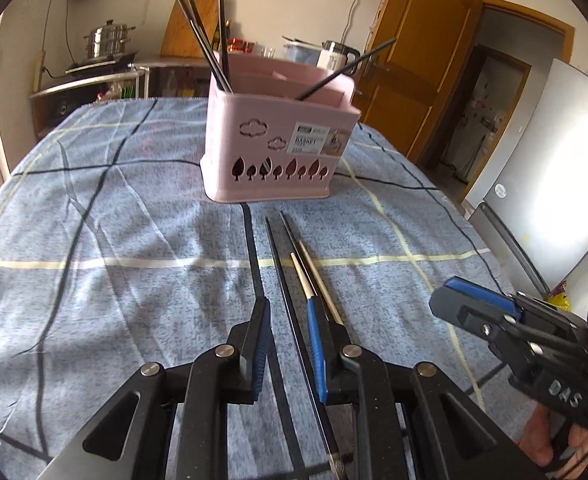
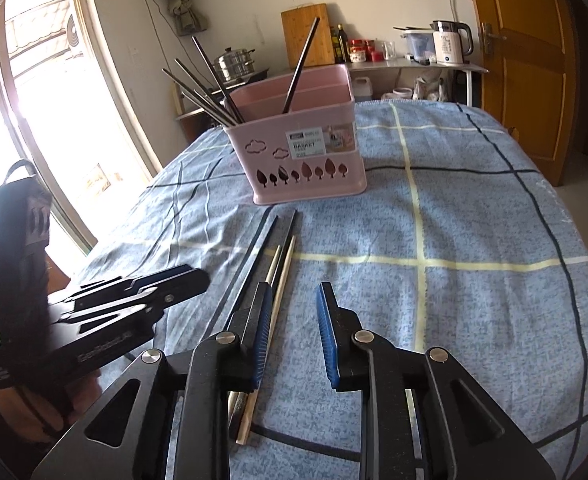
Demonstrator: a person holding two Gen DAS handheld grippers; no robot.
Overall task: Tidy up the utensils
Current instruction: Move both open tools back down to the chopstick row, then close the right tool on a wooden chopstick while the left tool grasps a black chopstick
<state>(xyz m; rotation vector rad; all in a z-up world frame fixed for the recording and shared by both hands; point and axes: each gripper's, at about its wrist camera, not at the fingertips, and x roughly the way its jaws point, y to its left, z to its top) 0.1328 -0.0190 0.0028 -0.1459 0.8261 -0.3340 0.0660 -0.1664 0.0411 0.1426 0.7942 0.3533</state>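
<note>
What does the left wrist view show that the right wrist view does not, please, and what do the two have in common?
Only the left wrist view shows the refrigerator and an open doorway.

Only the right wrist view shows the bright window and the far end of the light chopsticks, lying under the right gripper.

Both show the pink basket holding dark chopsticks, loose chopsticks on the checked blue cloth, the steel pot, the kettle, and the left gripper.

A pink plastic utensil basket (image 1: 277,148) stands on the blue checked tablecloth (image 1: 93,240), with thin black chopsticks (image 1: 209,40) upright in its compartments. Before it, black and pale wooden chopsticks (image 1: 294,264) lie side by side on the cloth. A counter (image 2: 414,66) stands behind the table.
</note>
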